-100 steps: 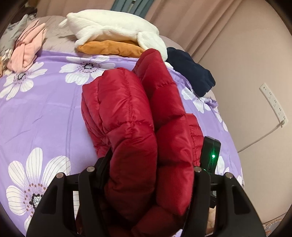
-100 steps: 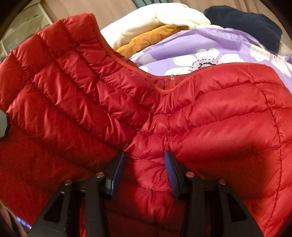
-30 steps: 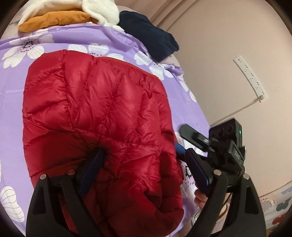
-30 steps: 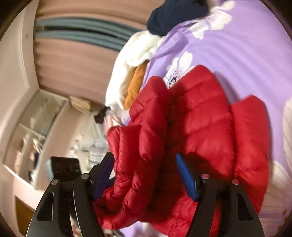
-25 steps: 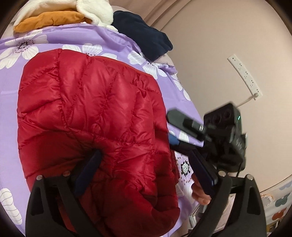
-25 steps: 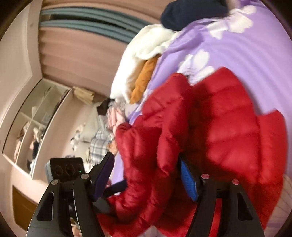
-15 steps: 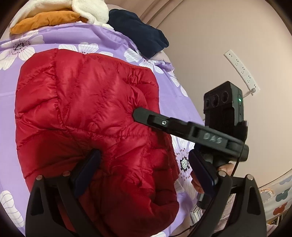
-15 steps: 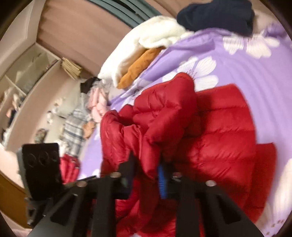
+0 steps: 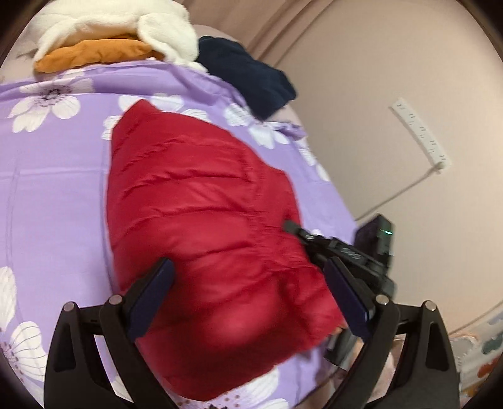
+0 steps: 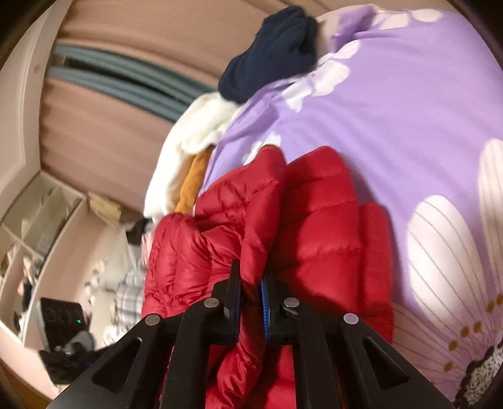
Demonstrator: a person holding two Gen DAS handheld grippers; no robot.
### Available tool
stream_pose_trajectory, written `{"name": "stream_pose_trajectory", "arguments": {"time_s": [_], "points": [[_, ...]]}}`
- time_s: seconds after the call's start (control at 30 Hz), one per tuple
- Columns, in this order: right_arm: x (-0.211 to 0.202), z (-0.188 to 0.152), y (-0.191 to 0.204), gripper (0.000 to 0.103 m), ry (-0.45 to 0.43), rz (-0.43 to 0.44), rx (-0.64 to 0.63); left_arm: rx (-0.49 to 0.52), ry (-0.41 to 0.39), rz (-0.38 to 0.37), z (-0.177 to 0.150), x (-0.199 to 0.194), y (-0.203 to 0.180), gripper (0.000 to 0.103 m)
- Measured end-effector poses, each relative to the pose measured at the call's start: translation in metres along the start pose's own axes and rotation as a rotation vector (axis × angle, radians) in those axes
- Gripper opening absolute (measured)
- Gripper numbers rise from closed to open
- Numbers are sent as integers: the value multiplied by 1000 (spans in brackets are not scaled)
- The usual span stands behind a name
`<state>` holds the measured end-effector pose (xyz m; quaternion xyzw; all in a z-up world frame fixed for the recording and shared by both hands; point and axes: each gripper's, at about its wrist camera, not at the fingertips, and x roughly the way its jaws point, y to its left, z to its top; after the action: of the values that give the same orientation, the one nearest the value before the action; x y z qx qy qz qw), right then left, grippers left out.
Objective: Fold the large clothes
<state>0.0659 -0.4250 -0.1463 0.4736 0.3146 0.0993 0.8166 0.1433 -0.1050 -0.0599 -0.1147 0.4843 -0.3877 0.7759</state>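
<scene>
A red quilted puffer jacket (image 9: 204,226) lies bunched on the purple flowered bedspread (image 9: 53,176). My left gripper (image 9: 248,292) is open, its jaws wide apart above the jacket's near end, holding nothing. My right gripper (image 10: 251,283) is shut on a fold of the red jacket (image 10: 317,232) and also shows in the left wrist view (image 9: 317,242) at the jacket's right edge. The left gripper's body (image 10: 59,317) shows at the lower left of the right wrist view.
A white fleece (image 9: 116,22) over an orange garment (image 9: 94,53) and a navy garment (image 9: 248,81) lie at the bed's far end. A wall with a power strip (image 9: 421,135) and its cable runs along the right. Shelves (image 10: 34,226) and more clothes stand beyond the bed.
My right gripper has shut on a fold of the jacket and moved to its right edge. My left gripper stays open and has lifted back a little; the jacket lies more compact.
</scene>
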Motion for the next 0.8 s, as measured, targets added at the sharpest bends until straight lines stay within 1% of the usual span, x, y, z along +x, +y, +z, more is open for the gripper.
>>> {"name": "stream_pose_trajectory", "arguments": {"time_s": [0.07,0.1,0.13,0.2,0.23,0.27,0.3,0.4,0.47,0.53,0.6,0.63,0.67,0.73,0.77,0.8], "points": [[-3,-4,-1,9,-19,-21,-3,25,-4,41,-1,5,-3,96],[-6,-5,0,6,-35,-49,-14,41,-7,66,-2,7,-4,96],[-9,-6,0,6,-40,-79,-23,65,-12,111,-2,8,-6,96],[-9,-6,0,6,-23,-78,-37,110,-16,194,-3,12,-8,96],[-11,-5,-2,6,-11,-85,-44,121,-10,215,-4,15,-5,96],[-12,-5,-2,6,0,-96,-56,133,18,235,-5,23,-3,96],[-11,-5,-2,6,7,-104,-64,134,41,238,-5,30,0,96],[-9,-3,3,6,19,-134,-81,133,71,242,-7,46,6,96],[-6,-2,7,6,35,-160,-97,141,69,232,-7,50,5,96],[0,1,6,6,86,-172,-100,162,69,235,-7,52,0,96],[-3,6,9,6,98,-198,-105,187,72,246,-8,56,-4,96],[-8,9,11,8,84,-218,-107,194,72,245,-9,56,-6,96],[-17,12,15,12,47,-238,-116,201,73,239,-10,57,-8,96],[-39,15,30,18,-58,-280,-169,216,74,241,-10,58,-11,96],[-45,16,37,26,-86,-269,-189,229,75,246,-10,59,-13,96],[-50,17,42,40,-97,-239,-206,236,76,247,-10,60,-14,97]]}}
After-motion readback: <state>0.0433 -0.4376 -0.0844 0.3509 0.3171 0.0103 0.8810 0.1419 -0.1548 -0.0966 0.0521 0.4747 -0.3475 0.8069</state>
